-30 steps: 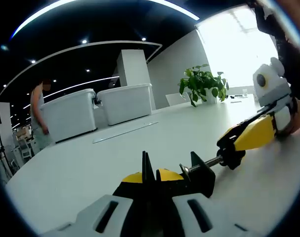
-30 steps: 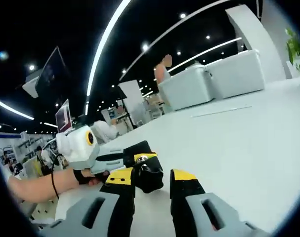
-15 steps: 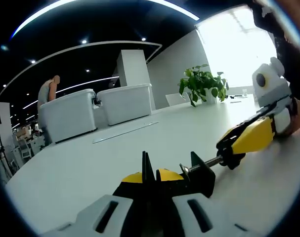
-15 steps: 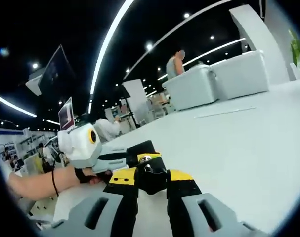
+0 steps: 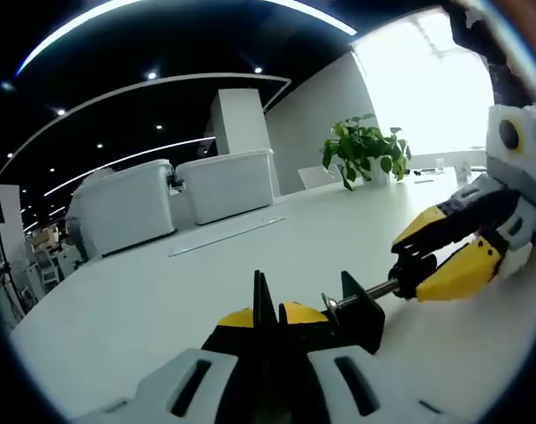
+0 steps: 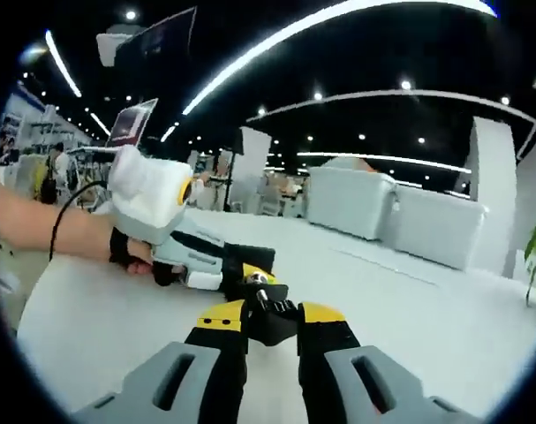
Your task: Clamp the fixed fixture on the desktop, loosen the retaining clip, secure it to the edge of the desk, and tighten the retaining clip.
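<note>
A white desk (image 5: 162, 300) carries the clamp (image 5: 351, 311), which lies at its near part. The left gripper (image 5: 269, 320) has its jaws pressed together on the clamp's thin bar. In the right gripper view, the right gripper (image 6: 269, 320) pinches the clamp's black knob (image 6: 269, 314). In the left gripper view this gripper comes in from the right, its yellow tips at the end of the screw (image 5: 373, 290).

The step in hand looks like loosening the clip. The next move likely calls for turning the knob while the left gripper holds the frame.

The clamp's long axis runs along the screw, from the left gripper rightward and slightly far, ending at the knob.
</note>
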### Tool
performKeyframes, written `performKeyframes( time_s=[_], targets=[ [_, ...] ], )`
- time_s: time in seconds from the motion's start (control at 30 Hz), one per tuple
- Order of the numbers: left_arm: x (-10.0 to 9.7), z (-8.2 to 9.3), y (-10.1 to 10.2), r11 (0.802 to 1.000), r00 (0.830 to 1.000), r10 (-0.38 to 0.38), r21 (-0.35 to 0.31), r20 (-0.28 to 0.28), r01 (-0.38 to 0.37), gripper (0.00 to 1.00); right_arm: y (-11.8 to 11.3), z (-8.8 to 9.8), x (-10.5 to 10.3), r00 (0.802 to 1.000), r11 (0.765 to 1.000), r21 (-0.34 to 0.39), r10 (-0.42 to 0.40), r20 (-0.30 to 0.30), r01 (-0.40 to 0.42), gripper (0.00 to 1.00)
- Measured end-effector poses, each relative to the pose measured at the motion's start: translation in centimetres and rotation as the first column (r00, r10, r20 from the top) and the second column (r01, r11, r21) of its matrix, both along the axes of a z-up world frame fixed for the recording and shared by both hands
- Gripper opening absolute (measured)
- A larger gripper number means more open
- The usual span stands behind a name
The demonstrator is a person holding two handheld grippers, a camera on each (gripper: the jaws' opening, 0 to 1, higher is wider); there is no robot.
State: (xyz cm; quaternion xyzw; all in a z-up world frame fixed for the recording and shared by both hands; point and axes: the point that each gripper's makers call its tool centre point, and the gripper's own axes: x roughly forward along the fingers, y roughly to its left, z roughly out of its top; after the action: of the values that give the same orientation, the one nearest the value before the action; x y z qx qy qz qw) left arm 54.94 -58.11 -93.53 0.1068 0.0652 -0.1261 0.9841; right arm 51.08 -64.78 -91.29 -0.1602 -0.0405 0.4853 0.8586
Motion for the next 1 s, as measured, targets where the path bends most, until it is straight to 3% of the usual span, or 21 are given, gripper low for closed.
performKeyframes(
  time_s=[0.13, 0.23, 0.43, 0.6, 0.87, 1.0],
  targets=[
    [0.03, 0.0, 0.04, 1.0, 1.0, -0.001, -0.001, -0.002, 0.001, 0.07, 0.23, 0.08, -0.47, 0.988, 0.995, -0.097, -0.002, 0.155, 0.017, 0.21],
    [0.03, 0.01, 0.07, 1.0, 1.0, -0.001, -0.002, -0.003, 0.001, 0.07, 0.35, 0.07, -0.73, 0.972, 0.988, -0.151, 0.002, 0.235, 0.035, 0.21],
    [0.01, 0.0, 0.1, 1.0, 1.0, 0.0, -0.003, -0.004, 0.0, 0.07, 0.5, -0.09, -0.56, 0.952, 0.979, -0.195, 0.011, 0.306, 0.051, 0.21],
    [-0.01, -0.01, 0.22, 1.0, 1.0, 0.007, -0.004, -0.006, -0.008, 0.07, 0.76, -0.27, -0.67, 0.885, 0.949, -0.297, 0.042, 0.464, 0.11, 0.21],
    [-0.04, -0.03, 0.23, 1.0, 1.0, 0.007, -0.004, -0.007, -0.007, 0.07, 0.72, -0.28, -0.67, 0.889, 0.951, -0.29, 0.041, 0.455, 0.104, 0.2],
    [-0.05, -0.04, 0.21, 1.0, 1.0, 0.008, -0.004, -0.006, -0.008, 0.07, 0.81, -0.27, -0.74, 0.856, 0.934, -0.332, 0.061, 0.514, 0.133, 0.2]
  ],
)
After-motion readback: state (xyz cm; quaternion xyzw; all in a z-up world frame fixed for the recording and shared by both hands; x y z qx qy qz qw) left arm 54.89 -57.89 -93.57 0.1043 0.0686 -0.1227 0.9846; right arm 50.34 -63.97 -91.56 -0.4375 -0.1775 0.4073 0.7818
